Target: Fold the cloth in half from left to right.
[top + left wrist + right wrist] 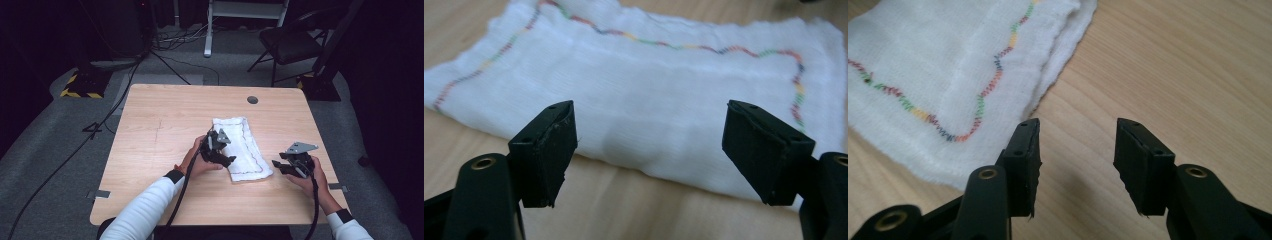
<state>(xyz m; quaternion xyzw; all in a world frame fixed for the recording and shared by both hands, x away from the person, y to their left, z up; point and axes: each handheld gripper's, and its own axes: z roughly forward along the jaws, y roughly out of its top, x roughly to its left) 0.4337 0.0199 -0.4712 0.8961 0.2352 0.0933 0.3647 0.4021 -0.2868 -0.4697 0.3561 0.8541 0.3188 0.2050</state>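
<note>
My left gripper [223,148], jaws spread wide and empty, hovers at the near long edge of the folded white cloth [243,146] lying mid-surface [165,125], while my right gripper [286,166], half-spread and empty, waits beside its corner, seemingly for another fold.

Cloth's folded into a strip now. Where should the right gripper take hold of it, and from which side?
Take the white cloth at its near right corner, where the stacked layer edges show. Bring the right gripper, jaws open and empty, in low from the right, probably sliding one jaw under the edge: the cloth lies flat on the table.
</note>
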